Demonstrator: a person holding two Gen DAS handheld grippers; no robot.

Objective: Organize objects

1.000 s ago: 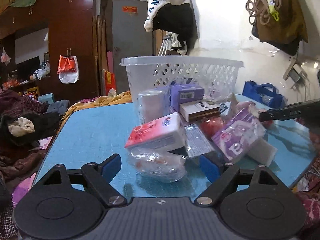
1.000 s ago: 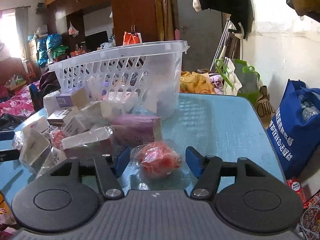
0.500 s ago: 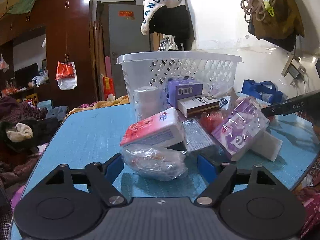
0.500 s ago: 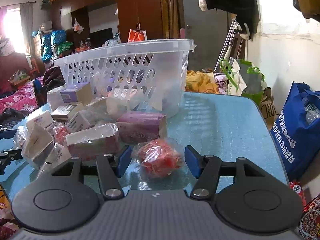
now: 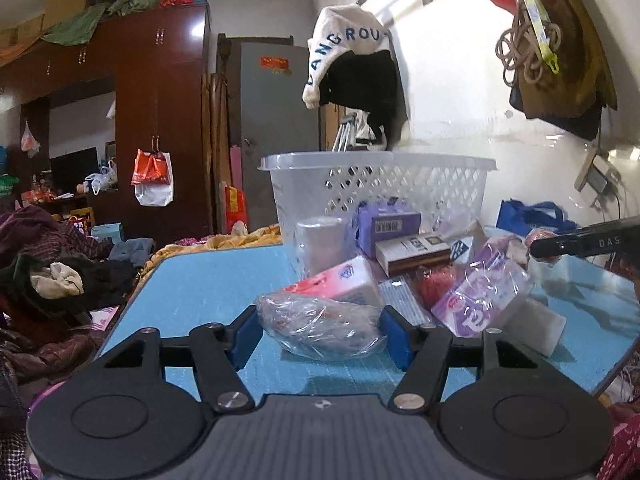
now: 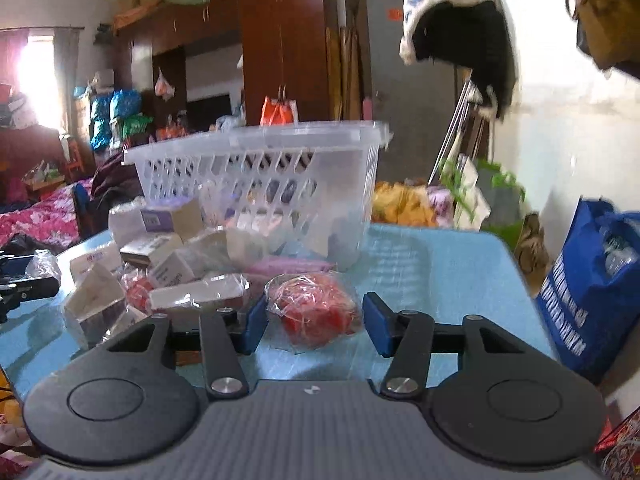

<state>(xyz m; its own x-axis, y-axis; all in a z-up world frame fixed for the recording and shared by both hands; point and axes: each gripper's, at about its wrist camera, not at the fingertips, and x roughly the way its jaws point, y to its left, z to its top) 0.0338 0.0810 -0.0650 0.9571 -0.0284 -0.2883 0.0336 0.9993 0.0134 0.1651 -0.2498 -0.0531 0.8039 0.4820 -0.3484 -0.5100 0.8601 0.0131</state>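
My left gripper [image 5: 322,336] has its jaws closing, and both blue pads [image 5: 246,338] touch the ends of a clear plastic bag [image 5: 320,326] of pale bits on the blue table [image 5: 208,280]. My right gripper [image 6: 314,322] is closing too. A clear bag of red rubber bands [image 6: 314,308] lies between its pads, with a thin gap still showing on the right side. Behind both stands a white lattice basket [image 5: 380,184], also seen as the basket [image 6: 260,168]. In front of it is a heap of tissue packs and boxes [image 5: 400,256].
A pink tissue pack [image 5: 340,286] lies just behind the left bag, a purple pack [image 5: 476,300] to its right. The right gripper's arm [image 5: 588,242] reaches in from the right. A blue bag [image 6: 592,288] stands beside the table. Clothes are piled at the left [image 5: 52,280].
Both grippers' jaws have narrowed around their bags. The left pads now touch the clear bag; the right pads have come close to the red bag. Neither hand has shifted much.
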